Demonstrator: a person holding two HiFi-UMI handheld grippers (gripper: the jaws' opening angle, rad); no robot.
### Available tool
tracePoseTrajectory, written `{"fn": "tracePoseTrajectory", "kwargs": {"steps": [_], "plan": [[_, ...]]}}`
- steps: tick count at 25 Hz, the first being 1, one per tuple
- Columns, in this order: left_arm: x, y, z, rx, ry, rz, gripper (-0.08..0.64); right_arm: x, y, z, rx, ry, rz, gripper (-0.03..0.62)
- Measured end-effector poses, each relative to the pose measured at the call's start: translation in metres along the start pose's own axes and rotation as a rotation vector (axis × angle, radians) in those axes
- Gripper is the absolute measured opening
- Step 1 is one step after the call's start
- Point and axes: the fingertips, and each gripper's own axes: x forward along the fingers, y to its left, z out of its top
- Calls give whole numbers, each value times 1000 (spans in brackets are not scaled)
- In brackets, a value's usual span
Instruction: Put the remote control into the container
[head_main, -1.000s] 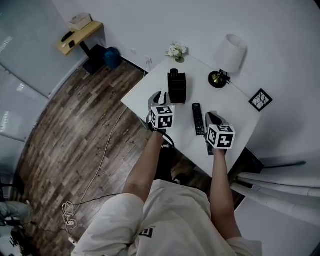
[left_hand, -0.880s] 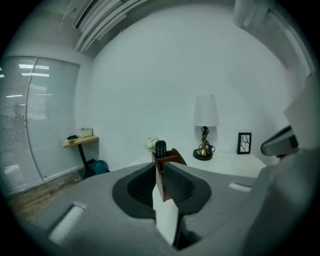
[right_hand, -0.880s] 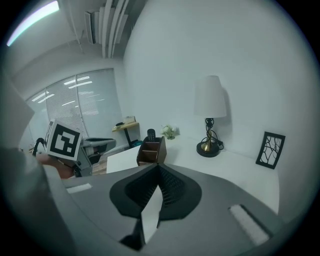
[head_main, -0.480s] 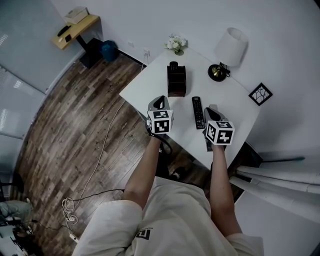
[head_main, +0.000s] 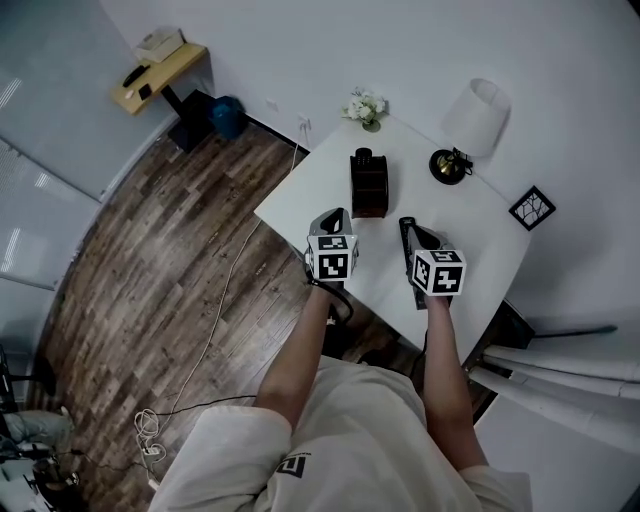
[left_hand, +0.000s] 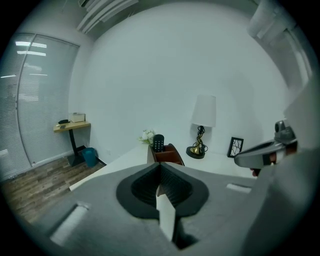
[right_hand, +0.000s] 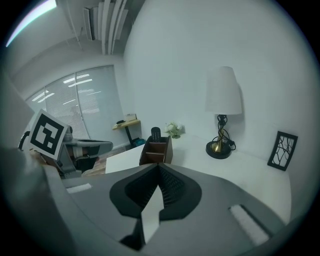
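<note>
Head view: we see the remote control (head_main: 406, 230) lying flat on the white table (head_main: 305, 198), between the two grippers. Its long axis runs away from the person, roughly parallel to the container (head_main: 370, 188). The right gripper (head_main: 421, 237) is just beside it and partly covers its near end. The left gripper (head_main: 330, 216) is farther off on the other side, so we judge the right hand the nearer one for the pick. The container is beyond and left of the remote control, with a second remote (head_main: 364, 156) already upright in it. The lamp (head_main: 472, 118), flowers (head_main: 365, 106) and picture frame (head_main: 531, 207) sit at the far edge, well apart from the likely path.

Left gripper view: jaws closed together with nothing between them. The container (left_hand: 165, 152) is straight ahead, and the right gripper (left_hand: 265, 152) shows at the right.

Right gripper view: jaws pressed together and empty. The remote control is not visible here, probably hidden under the gripper body. The container (right_hand: 156, 151) lies ahead, slightly left. The jaws must open before any grab. The other gripper is the only thing nearby.
</note>
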Motion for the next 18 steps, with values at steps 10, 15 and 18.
{"fn": "tracePoseTrajectory", "kwargs": {"steps": [10,15,18], "plan": [[5,10,15,-84,-51,-87,5,35,-19,0,-31,39,-2,2],[12,11,11,-41,-32,-104,5,60,-44,-30,5,182,16,14],[17,12,6,-23,-14,-123,5,79,-48,-58,118,294,54,135]]}}
